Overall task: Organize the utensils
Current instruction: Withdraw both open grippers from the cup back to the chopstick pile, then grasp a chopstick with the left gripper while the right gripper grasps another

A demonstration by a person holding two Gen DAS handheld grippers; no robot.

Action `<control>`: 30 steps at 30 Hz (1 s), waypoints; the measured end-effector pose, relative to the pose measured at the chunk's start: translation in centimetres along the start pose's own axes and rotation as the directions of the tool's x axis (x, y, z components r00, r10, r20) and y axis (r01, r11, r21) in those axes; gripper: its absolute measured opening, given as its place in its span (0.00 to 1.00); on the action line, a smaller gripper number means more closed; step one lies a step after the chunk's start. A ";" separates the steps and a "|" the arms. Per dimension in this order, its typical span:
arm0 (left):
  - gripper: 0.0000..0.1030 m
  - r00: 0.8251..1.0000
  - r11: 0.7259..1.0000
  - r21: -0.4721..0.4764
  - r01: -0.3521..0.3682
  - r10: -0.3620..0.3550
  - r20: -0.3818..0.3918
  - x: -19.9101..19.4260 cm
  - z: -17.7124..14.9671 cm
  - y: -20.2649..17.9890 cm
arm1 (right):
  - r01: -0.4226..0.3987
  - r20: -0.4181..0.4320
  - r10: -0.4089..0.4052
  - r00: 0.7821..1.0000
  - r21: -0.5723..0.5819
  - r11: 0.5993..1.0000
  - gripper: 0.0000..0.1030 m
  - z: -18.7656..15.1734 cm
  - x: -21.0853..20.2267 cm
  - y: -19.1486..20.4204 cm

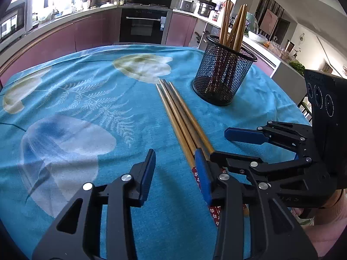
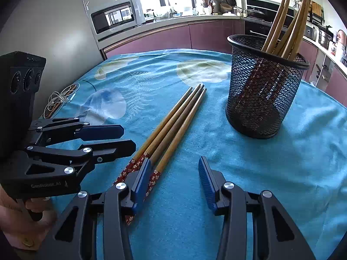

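Several wooden chopsticks (image 1: 182, 117) with red flowered ends lie side by side on the blue cloth; they also show in the right wrist view (image 2: 171, 127). A black mesh holder (image 1: 223, 73) stands behind them with several chopsticks upright in it; it also shows in the right wrist view (image 2: 264, 86). My left gripper (image 1: 175, 169) is open and empty, just left of the chopsticks' near ends. My right gripper (image 2: 173, 169) is open and empty, its left pad over the red ends. Each gripper shows in the other's view: the right (image 1: 236, 145), the left (image 2: 128, 138).
The table is covered by a blue flowered cloth (image 1: 86, 108). A white cable (image 2: 58, 99) lies at the table's left edge. Kitchen counters, an oven (image 1: 145, 23) and a microwave (image 2: 117, 15) stand beyond the table.
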State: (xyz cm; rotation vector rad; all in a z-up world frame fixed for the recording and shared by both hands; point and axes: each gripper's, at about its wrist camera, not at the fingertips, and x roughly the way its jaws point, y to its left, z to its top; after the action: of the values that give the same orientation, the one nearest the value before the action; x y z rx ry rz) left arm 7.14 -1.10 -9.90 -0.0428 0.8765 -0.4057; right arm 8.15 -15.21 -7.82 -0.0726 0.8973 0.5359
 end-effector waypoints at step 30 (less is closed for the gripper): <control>0.28 0.996 0.996 0.045 -0.073 0.075 -0.040 1.8 1.4 -0.6 | 0.034 -0.008 -0.034 0.999 0.005 0.999 0.38 1.0 0.6 -0.8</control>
State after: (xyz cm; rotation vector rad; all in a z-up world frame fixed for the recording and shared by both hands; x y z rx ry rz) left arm 9.02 -2.45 -10.25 0.0384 0.9069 -0.3574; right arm 9.61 -15.37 -7.78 -0.0855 0.9036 0.5023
